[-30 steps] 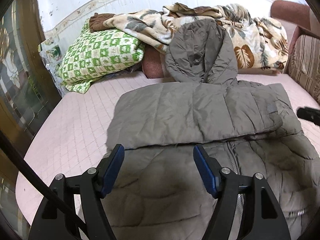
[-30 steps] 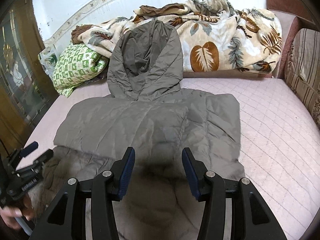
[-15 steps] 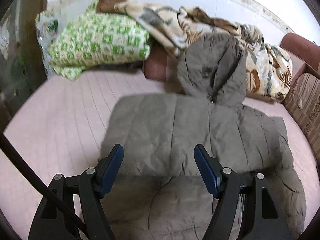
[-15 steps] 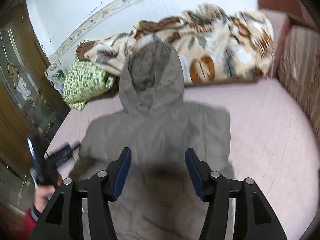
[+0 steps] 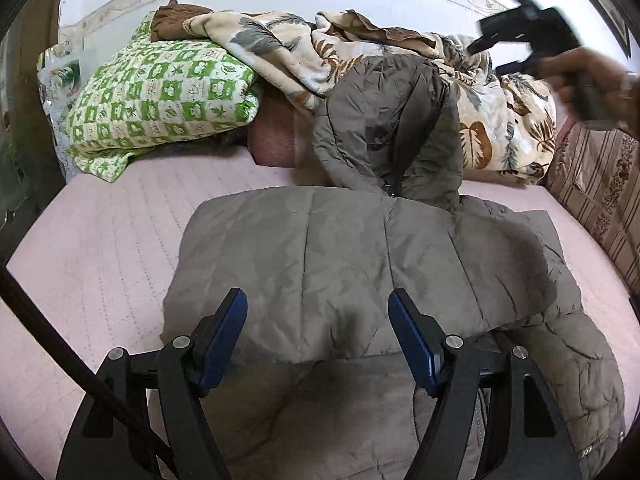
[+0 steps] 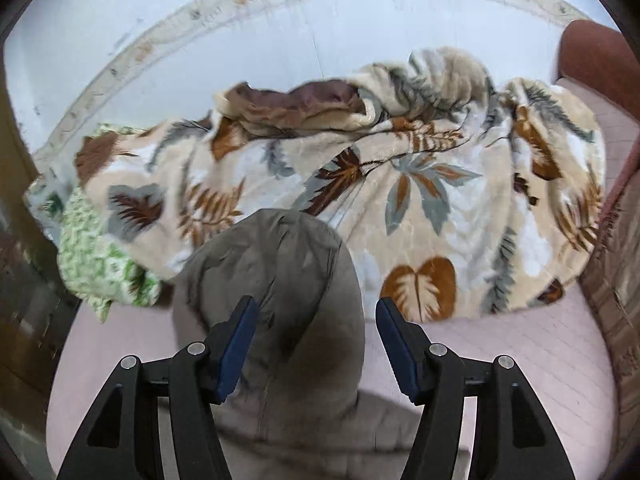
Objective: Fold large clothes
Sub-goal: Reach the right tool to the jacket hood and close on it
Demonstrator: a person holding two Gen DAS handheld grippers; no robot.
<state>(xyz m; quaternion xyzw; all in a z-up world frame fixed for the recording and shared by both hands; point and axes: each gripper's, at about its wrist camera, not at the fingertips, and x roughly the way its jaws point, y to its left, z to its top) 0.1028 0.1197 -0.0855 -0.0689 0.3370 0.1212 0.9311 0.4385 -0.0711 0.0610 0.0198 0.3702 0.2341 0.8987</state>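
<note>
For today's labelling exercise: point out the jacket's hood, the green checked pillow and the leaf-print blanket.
hood (image 6: 280, 280), right wrist view, on its crown.
green checked pillow (image 5: 160, 100), left wrist view, on its top face.
leaf-print blanket (image 6: 440, 200), right wrist view, on its middle.

The bed (image 5: 100, 248) had a pink quilted cover. A grey padded jacket (image 5: 360, 264) lay flat on it, folded. Behind the jacket, near the wall, a leaf-patterned blanket (image 6: 420, 200) lay in a heap. Left of the jacket's hood (image 6: 280, 280) rested a green checked pillow (image 5: 160, 100).
</note>
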